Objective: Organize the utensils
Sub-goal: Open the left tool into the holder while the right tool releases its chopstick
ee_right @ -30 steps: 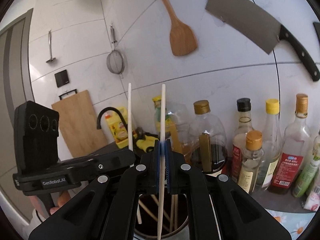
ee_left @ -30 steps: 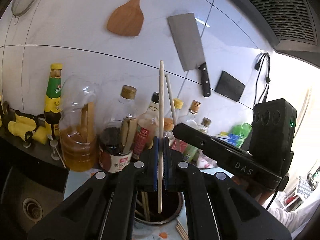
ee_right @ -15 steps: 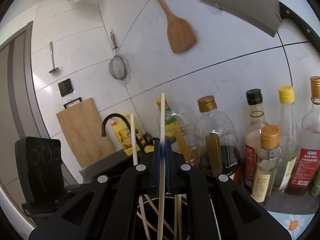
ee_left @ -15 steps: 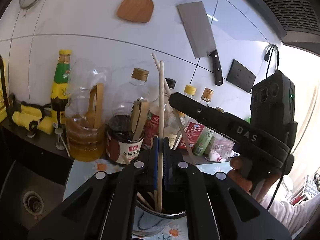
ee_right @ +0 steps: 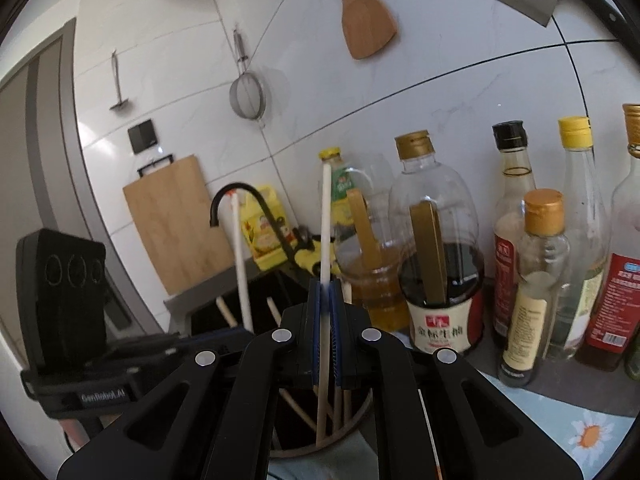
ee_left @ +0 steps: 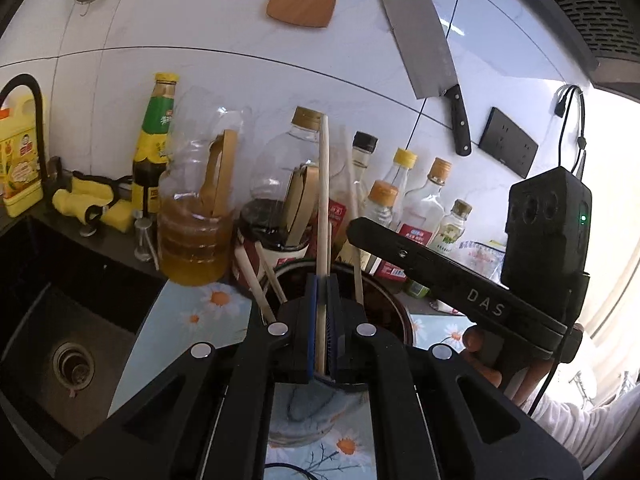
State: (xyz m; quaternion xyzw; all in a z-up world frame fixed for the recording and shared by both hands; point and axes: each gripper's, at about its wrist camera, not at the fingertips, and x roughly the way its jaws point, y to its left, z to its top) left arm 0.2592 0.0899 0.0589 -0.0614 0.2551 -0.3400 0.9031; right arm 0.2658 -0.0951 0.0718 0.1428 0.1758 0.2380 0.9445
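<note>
Left wrist view: the left gripper [ee_left: 321, 328] has its blue pads clamped narrow on one pale chopstick [ee_left: 323, 216], standing upright, its lower end down inside the dark utensil pot [ee_left: 390, 312] right under the tips. More chopsticks lean in that pot. The right gripper [ee_left: 452, 276] reaches in from the right side, beside the pot.

Right wrist view: the right gripper [ee_right: 327, 334] pinches a white chopstick [ee_right: 326, 224] tight, upright over the same pot [ee_right: 356, 424], tip inside. Sauce bottles [ee_right: 438, 248] stand beyond the tips.
</note>
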